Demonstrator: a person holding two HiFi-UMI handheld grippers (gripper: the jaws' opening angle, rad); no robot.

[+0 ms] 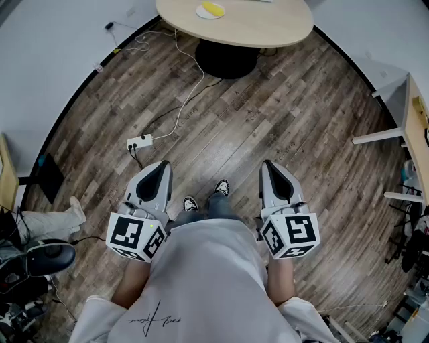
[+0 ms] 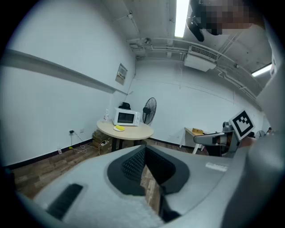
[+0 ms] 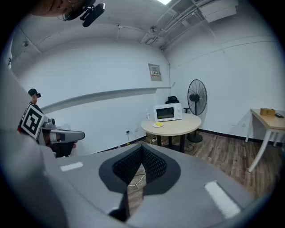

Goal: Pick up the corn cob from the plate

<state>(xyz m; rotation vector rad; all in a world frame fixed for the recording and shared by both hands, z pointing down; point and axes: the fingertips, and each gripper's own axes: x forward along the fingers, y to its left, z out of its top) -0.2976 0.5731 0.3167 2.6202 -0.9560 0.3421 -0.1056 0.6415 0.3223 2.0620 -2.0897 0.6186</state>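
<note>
Head view — left hand-held gripper [image 1: 163, 165], right hand-held gripper [image 1: 268, 163] — closed, empty.

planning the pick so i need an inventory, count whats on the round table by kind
white box microwave: 1
round white plate: 1
yellow corn cob: 1
small pale bottle: 1
dark item on top of the microwave, too small to identify: 1
total: 5
</note>
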